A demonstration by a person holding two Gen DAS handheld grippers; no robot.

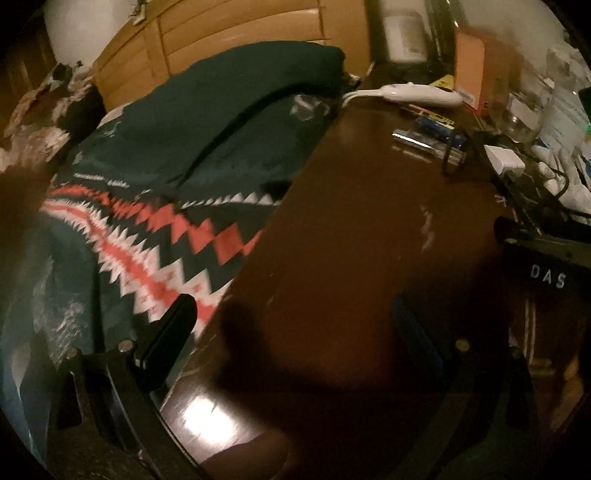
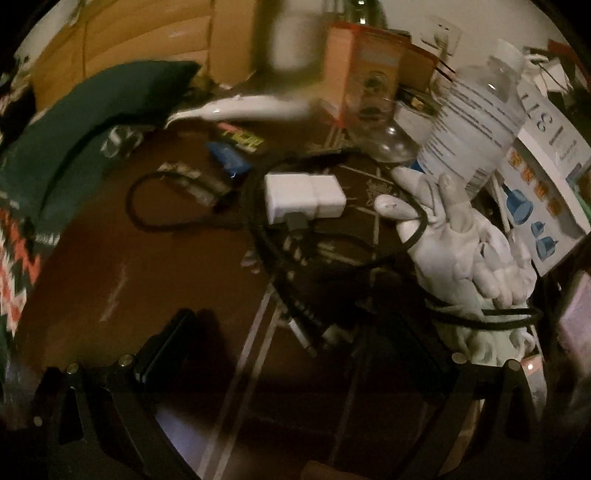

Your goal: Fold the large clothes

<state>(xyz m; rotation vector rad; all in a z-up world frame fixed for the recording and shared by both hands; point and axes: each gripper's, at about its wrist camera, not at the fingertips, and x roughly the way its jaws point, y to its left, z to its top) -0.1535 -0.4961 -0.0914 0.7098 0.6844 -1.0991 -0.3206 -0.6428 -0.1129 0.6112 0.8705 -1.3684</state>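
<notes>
A large dark green sweater with a red, white and black zigzag band lies spread over the left half of a dark brown table. My left gripper hovers open above the table beside the sweater's patterned edge, its left finger over the fabric, nothing between the fingers. The right wrist view shows the same sweater at the far left. My right gripper is open over bare table and black cables, holding nothing. The other gripper's black body marked DAS shows at the right.
The table's far right is cluttered: a white charger block, looped black cables, white gloves, a clear plastic bottle, a glass, an orange box, a white printed box and a white handheld device. A wooden headboard stands behind.
</notes>
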